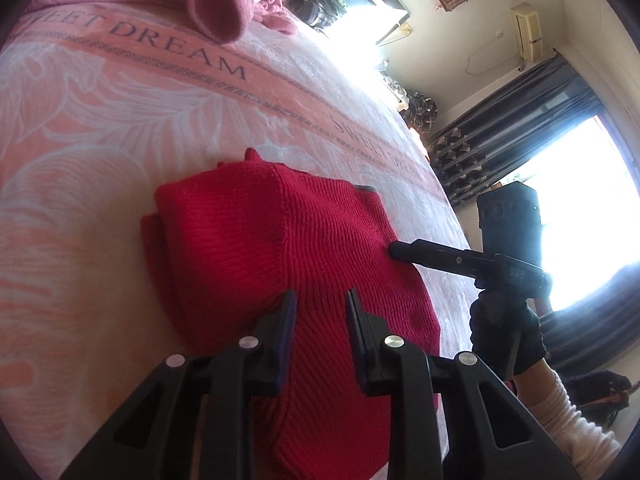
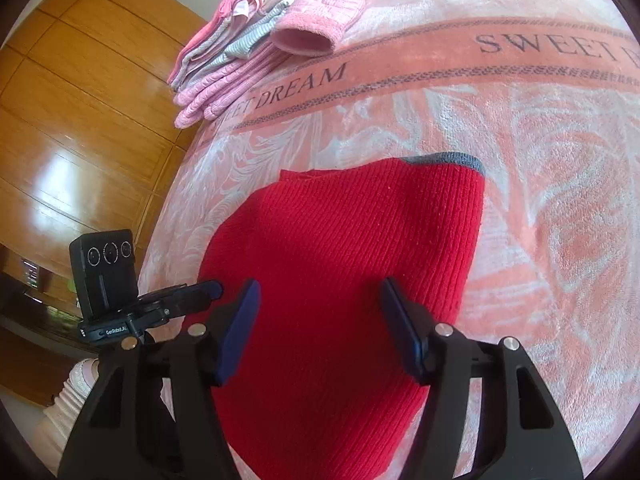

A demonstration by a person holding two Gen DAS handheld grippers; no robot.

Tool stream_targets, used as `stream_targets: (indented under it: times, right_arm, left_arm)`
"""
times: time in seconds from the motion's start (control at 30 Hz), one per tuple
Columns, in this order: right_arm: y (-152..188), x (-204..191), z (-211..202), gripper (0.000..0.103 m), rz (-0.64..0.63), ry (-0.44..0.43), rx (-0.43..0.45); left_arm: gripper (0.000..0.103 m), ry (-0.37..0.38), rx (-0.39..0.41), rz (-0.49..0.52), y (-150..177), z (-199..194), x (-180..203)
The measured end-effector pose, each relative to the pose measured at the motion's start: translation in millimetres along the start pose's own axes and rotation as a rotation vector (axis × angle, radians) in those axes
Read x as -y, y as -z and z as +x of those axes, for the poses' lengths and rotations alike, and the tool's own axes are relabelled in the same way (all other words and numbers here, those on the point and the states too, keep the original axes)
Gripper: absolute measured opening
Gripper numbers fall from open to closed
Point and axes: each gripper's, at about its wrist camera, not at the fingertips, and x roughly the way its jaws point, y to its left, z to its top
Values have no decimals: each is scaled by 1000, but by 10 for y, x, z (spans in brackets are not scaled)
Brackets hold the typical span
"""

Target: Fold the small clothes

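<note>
A red ribbed knit sweater [image 1: 260,240] [image 2: 352,248] lies folded on the pink blanket [image 1: 100,128] [image 2: 540,152], a grey trim [image 2: 452,159] showing at its far edge. My left gripper [image 1: 320,300] hovers open over the sweater's near part, nothing between its fingers; in the right wrist view the left gripper [image 2: 212,288] reaches the sweater's left edge. My right gripper [image 2: 320,288] stands wide open above the middle of the sweater and grips nothing. In the left wrist view the right gripper [image 1: 396,249] has its tip at the sweater's right edge, held by a black-gloved hand [image 1: 506,332].
A stack of folded pink and striped clothes [image 2: 224,52] sits at the blanket's far end, with a pink knit cuff [image 1: 218,8] [image 2: 308,36] beside it. A wooden wardrobe [image 2: 80,80] stands past the bed's left edge. Dark curtains [image 1: 520,140] and a bright window are to the right.
</note>
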Motion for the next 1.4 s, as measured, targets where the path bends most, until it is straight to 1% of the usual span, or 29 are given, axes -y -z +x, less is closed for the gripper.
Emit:
stream_targets:
  times: [0.1,0.2,0.3,0.37,0.4,0.43,0.47,0.53,0.57,0.6,0.67,0.73,0.77,0.83,0.9,1.0,1.13,1.2,1.23,1.33,1.4]
  right_arm:
    - [30,61,25,62,11,-5,20]
    - [68,45,61,62,-25,27,44]
    - [93,-29,100,62,-70,72,55]
    - [76,-70,54,62,-54,83,51]
    - [67,-98,1,64,-38,85,52]
    - [65,-139,-69,67,-31,87,57]
    - [76,-204,-159,68,-41,89,68]
    - [115,-335,-317,74,-78,133,84]
    - [142,-384,-386,76,-90,156,88]
    - [172,-422,-452,77,-95,170,91]
    - [228,-473,-570,77,-84,187,92]
    - [296,-509,-682,81,-71,213,103]
    - [329,-529,-725,81,-68,228,104]
    - [398,-565,-796,85,-60,267,94]
    - [481,-609,-864,86,-51,304,83]
    - [600,-690,-962,86,-50,393,80]
    - [797,-854,-1067,87,-80,463,79]
    - [894,-967,-1121,87,-97,496,73]
    - [923,-1016,-1159,87,-104,513,77]
    - [1042,-1201,-1306,90,-114,546,116]
    - [1126,-1308,-1382,90,-119,537,139]
  left_arm:
    - [23,-6,3,18,65,40,2]
    - [23,-7,9,29,72,65,-1]
    - [24,-2,9,11,66,55,-11]
    - [27,-1,5,-8,61,11,13]
    - [32,-7,6,-11,59,-25,51]
    - [40,-17,10,-2,62,-71,111]
    - [44,-28,16,17,71,-121,188]
    - [59,-51,30,51,100,-216,339]
    - [64,-66,38,59,113,-256,403]
    - [70,-82,53,63,141,-307,467]
    - [72,-89,81,66,207,-401,567]
    - [73,-116,98,69,286,-488,663]
    - [73,-125,101,62,319,-523,692]
    - [78,-140,102,28,383,-606,741]
    - [82,-151,94,16,444,-678,790]
    - [83,-229,88,24,504,-778,891]
    - [84,-341,80,14,532,-896,1062]
    - [84,-370,101,21,559,-999,1197]
    - [84,-398,119,26,579,-1058,1276]
    - [85,-514,146,59,651,-1190,1507]
    - [91,-562,160,62,740,-1266,1609]
